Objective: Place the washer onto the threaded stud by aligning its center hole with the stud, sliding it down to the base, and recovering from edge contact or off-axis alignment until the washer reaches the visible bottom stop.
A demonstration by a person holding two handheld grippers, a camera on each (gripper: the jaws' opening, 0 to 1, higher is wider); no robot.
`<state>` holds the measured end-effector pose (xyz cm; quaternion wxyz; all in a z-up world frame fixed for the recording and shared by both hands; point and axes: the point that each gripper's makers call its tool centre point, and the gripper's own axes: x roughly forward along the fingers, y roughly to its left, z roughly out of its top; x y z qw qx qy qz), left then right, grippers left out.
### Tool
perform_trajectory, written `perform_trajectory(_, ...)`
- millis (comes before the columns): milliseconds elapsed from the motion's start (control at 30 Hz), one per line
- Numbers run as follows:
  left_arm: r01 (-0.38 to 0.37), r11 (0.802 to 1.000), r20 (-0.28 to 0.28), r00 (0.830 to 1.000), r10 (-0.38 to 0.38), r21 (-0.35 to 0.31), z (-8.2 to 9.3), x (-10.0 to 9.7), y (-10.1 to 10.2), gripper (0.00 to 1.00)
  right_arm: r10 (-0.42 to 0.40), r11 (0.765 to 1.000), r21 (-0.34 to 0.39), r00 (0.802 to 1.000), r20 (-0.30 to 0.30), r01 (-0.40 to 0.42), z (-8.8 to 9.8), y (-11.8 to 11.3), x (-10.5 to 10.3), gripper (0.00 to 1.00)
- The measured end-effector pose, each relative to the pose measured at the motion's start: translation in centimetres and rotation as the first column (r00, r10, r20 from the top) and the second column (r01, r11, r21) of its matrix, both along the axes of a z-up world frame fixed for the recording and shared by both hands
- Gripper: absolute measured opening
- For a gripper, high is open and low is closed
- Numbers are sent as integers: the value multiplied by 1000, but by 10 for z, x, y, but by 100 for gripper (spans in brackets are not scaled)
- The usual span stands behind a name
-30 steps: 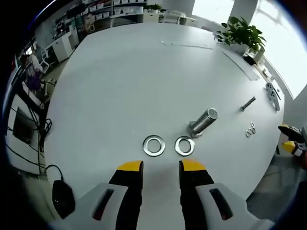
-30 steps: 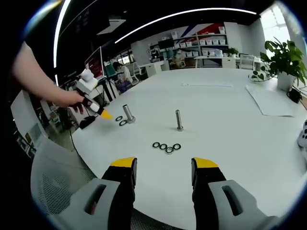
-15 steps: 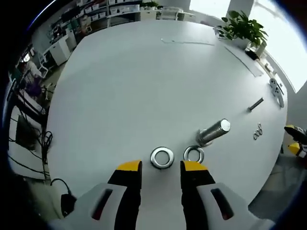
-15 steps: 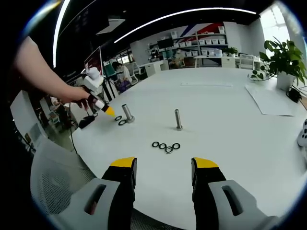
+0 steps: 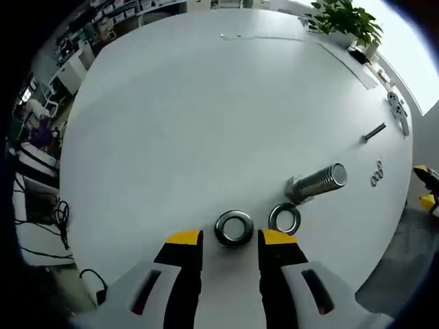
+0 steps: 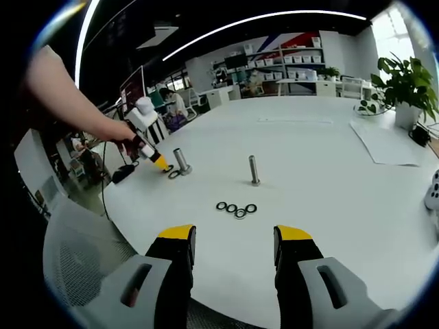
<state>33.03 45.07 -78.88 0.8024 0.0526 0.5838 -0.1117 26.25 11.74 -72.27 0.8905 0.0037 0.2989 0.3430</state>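
Nothing is threaded yet: the left gripper (image 5: pixel 231 238), jaws parted and empty, straddles a washer (image 5: pixel 233 228) near the large stud (image 5: pixel 317 184), while the right gripper (image 6: pixel 232 242) hangs open and empty

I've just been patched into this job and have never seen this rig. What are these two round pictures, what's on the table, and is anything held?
No robot here: a person holds a two-jaw gripper in each hand, and a fisheye camera rides on each one, looking out along its yellow-tipped jaws.

The left gripper view looks steeply down at the white table. The left gripper is open and holds nothing; its jaws sit just short of a washer lying flat. A second washer lies beside it, next to the thick stud.

The right gripper view looks across the same table from farther off. The right gripper is open and holds nothing. You can see the person's hand bringing the other gripper down at the thick stud. Nearer lie a slimmer stud and a row of four small washers.
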Motion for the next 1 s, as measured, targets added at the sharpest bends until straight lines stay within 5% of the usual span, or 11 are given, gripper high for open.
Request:
perform_trajectory(467, 84, 995, -40, 996, -82, 57, -7, 10, 2, 24, -5, 1000, 5, 1000, 3, 5, 1, -1, 1, 48)
perform_trajectory(1000, 204, 976, -101, 975, -196, 72, -7, -2, -4, 21, -5, 1000, 13, 1000, 4, 5, 2, 0, 1, 48)
